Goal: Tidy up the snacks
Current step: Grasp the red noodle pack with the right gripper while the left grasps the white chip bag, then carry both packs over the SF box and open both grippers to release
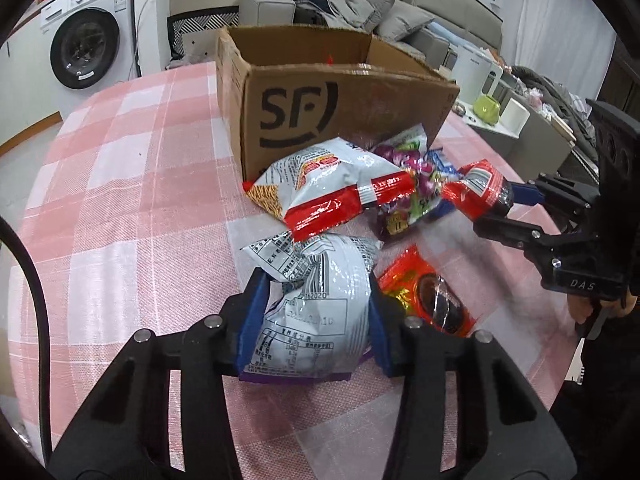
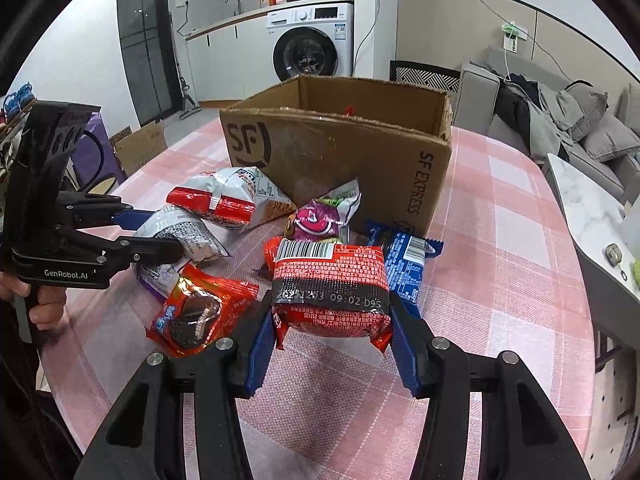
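Observation:
My left gripper (image 1: 316, 284) is shut on a silver-white snack packet (image 1: 316, 320) with a purple edge, which lies on the pink checked tablecloth (image 1: 140, 200). My right gripper (image 2: 330, 304) is shut on a red-and-black packet (image 2: 330, 276), held just in front of the pile. An open SF cardboard box (image 2: 340, 152) stands behind the snacks. Loose before it lie a red-and-white chips bag (image 2: 228, 200), a purple-green packet (image 2: 320, 216), a blue packet (image 2: 404, 260) and an orange cookie packet (image 2: 196, 312). The left gripper (image 2: 160, 232) shows at the left of the right wrist view.
A low white side table (image 2: 592, 216) stands close to the table's right edge. A grey sofa (image 2: 560, 120) with clothes is behind it. A washing machine (image 2: 312, 40) stands by the far wall. A hand (image 2: 44, 308) holds the left gripper's handle.

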`<state>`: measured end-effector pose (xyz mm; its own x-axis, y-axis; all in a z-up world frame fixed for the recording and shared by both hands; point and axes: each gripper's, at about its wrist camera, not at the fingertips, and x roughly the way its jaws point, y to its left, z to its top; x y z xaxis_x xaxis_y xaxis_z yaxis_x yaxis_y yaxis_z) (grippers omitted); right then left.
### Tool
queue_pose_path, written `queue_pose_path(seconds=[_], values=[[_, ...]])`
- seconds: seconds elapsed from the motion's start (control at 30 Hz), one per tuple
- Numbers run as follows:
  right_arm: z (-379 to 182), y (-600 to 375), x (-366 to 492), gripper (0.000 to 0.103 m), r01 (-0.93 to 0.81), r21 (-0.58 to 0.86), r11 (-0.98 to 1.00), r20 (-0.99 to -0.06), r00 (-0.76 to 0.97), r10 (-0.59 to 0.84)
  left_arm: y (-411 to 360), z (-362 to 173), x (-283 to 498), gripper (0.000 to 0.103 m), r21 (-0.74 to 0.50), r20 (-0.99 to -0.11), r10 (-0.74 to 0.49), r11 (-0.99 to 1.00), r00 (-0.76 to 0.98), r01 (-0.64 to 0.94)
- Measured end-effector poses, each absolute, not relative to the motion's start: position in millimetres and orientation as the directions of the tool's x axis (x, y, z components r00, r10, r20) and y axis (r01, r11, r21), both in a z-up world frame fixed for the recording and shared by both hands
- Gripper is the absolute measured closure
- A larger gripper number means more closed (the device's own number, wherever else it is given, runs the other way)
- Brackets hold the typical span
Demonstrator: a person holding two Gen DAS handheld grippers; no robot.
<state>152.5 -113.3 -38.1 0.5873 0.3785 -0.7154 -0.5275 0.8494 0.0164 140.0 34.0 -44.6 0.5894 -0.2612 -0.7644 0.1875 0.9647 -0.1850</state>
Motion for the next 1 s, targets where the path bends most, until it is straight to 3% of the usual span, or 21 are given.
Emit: queue_pose_path(seconds=[1.0], values=[[10,-138,141,0.050,-0.454,0.050,0.889,-0.567,0.720,0.399,41,43,89,0.061,-0.208,-0.598,-0.285,0.958,0.749,0.197]])
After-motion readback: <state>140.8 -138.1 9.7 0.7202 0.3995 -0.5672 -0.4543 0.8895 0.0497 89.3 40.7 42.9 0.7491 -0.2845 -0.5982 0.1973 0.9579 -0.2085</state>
